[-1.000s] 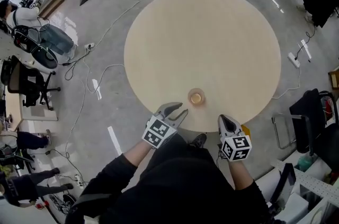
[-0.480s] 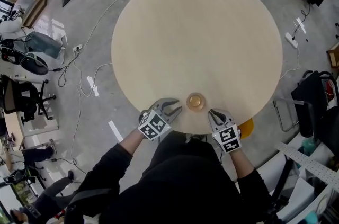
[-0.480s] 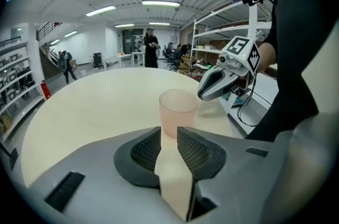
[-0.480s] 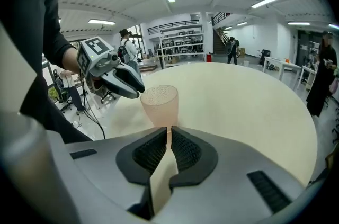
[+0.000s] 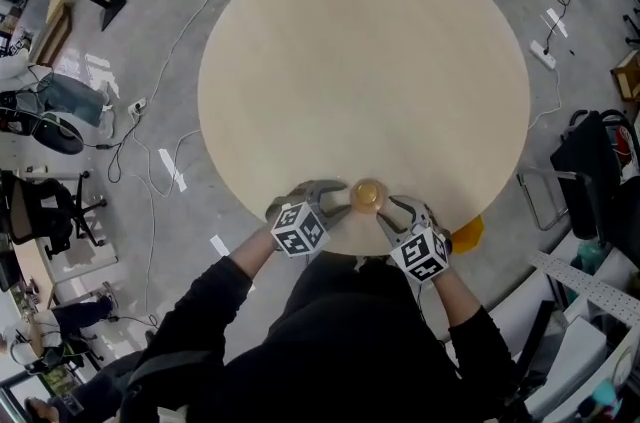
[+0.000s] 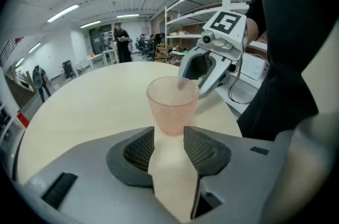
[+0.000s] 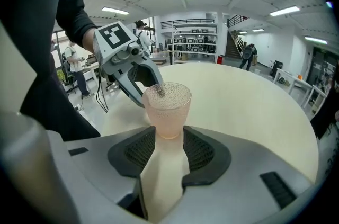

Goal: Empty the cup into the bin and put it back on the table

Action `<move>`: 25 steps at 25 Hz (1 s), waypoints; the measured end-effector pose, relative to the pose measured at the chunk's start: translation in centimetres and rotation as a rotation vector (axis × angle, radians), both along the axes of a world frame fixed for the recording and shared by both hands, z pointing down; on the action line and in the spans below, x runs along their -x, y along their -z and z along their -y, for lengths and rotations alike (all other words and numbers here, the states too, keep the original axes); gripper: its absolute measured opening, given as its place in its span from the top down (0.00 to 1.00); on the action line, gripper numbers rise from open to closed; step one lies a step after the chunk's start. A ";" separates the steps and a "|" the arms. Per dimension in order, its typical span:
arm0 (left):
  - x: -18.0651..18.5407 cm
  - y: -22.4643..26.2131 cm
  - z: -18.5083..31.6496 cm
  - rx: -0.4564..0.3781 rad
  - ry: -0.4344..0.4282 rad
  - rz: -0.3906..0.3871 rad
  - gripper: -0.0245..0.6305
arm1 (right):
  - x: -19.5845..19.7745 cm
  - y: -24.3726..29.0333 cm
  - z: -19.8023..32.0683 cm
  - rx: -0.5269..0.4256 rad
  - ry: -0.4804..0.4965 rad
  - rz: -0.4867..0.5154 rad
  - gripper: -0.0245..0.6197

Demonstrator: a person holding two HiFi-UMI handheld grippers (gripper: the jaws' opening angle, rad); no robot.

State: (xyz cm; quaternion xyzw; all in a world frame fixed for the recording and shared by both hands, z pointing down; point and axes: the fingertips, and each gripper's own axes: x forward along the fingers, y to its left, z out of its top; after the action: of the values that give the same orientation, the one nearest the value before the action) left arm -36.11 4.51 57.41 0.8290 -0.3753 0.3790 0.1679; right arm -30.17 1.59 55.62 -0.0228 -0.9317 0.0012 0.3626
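Cup [image 5: 367, 195] noted upright on the round pale surface [image 5: 360, 61], close to the rim at 6 o'clock in the head view; pinkish, translucent, with a dimpled wall. Left hand-held gripper [image 5: 338, 199] was set at the cup's 9 o'clock and right hand-held gripper [image 5: 392, 211] at its 4 o'clock, both angled down toward it. In each gripper view the cup's base was seen at the mouth of the jaws, just ahead of the tips. Both pairs of jaws had just been opening and were recorded as released, standing apart, with no squeeze on the cup made out. The opposite gripper was seen just behind the cup in each gripper view. A yellow item [image 5: 466, 233] was glimpsed below the rim at 5 o'clock, mostly hidden.
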 end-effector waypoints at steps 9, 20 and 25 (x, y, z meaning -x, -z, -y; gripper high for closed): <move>-0.5 -1.0 1.0 0.008 -0.196 0.102 0.68 | 0.7 -0.8 0.2 -0.119 0.142 -0.049 0.68; -1.9 0.0 1.2 -0.027 -0.263 0.115 0.68 | 0.6 0.3 0.0 -0.136 0.159 -0.034 0.67; -2.6 2.2 0.0 -0.056 -0.287 0.086 0.68 | -0.1 3.0 -1.5 -0.140 0.126 0.001 0.67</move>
State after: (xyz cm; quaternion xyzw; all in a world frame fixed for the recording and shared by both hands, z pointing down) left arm -33.51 4.49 55.18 0.8615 -0.2700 0.4238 0.0727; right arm -30.08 3.07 52.63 -0.0562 -0.9264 -0.0868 0.3621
